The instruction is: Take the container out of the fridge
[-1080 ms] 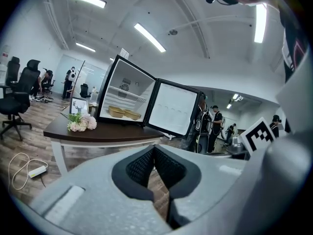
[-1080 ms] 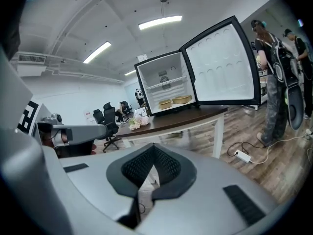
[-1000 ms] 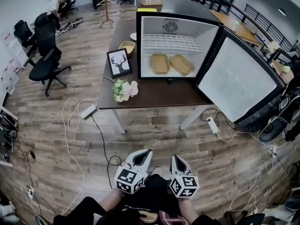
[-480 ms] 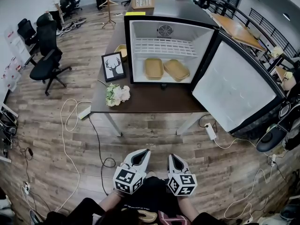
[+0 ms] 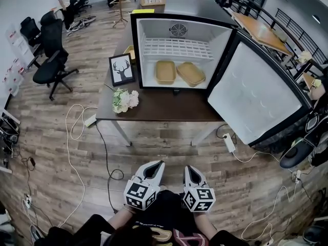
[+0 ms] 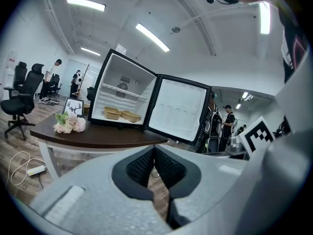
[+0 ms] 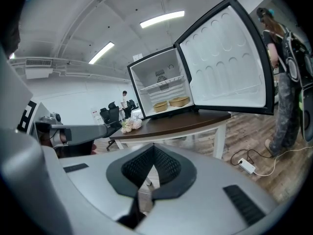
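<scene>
The left gripper (image 5: 159,164) and right gripper (image 5: 188,169) are shelled in smooth pale grey. Black cross-hatched pads (image 6: 139,166) are set inside the jaws. A cube (image 5: 140,196) with black-and-white square markers is carried at each gripper's rear. Behind these, a black top (image 5: 166,215) is worn.

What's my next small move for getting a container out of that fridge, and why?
Probably a step closer to the table: the fridge door stands open with two tan containers inside, but the left gripper and right gripper are both shut, empty and far short of it.
</scene>
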Motion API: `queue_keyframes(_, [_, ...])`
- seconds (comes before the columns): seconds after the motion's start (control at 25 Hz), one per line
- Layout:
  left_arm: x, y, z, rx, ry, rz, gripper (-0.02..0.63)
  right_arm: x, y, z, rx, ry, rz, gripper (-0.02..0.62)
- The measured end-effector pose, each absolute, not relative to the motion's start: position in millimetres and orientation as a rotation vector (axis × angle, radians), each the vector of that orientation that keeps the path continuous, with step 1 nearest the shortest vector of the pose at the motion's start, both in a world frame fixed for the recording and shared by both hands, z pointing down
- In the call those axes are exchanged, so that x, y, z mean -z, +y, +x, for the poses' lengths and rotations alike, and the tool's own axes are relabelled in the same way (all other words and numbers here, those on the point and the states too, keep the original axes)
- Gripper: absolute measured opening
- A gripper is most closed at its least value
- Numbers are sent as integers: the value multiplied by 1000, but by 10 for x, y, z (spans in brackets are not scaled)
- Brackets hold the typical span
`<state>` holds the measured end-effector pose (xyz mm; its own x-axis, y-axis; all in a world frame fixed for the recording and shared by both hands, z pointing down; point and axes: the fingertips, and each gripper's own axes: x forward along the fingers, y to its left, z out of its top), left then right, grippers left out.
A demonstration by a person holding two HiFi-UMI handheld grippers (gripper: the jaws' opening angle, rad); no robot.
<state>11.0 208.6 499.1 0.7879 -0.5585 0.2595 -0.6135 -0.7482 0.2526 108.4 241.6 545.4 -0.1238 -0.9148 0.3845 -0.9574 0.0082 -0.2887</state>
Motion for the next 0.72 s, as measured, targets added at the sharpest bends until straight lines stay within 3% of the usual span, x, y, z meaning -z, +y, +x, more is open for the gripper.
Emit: queue_keyframes(0.72, [-5024,1419,228,-236,-869,2644,9,-5426,1834,1271,-804,-2118,2080,8])
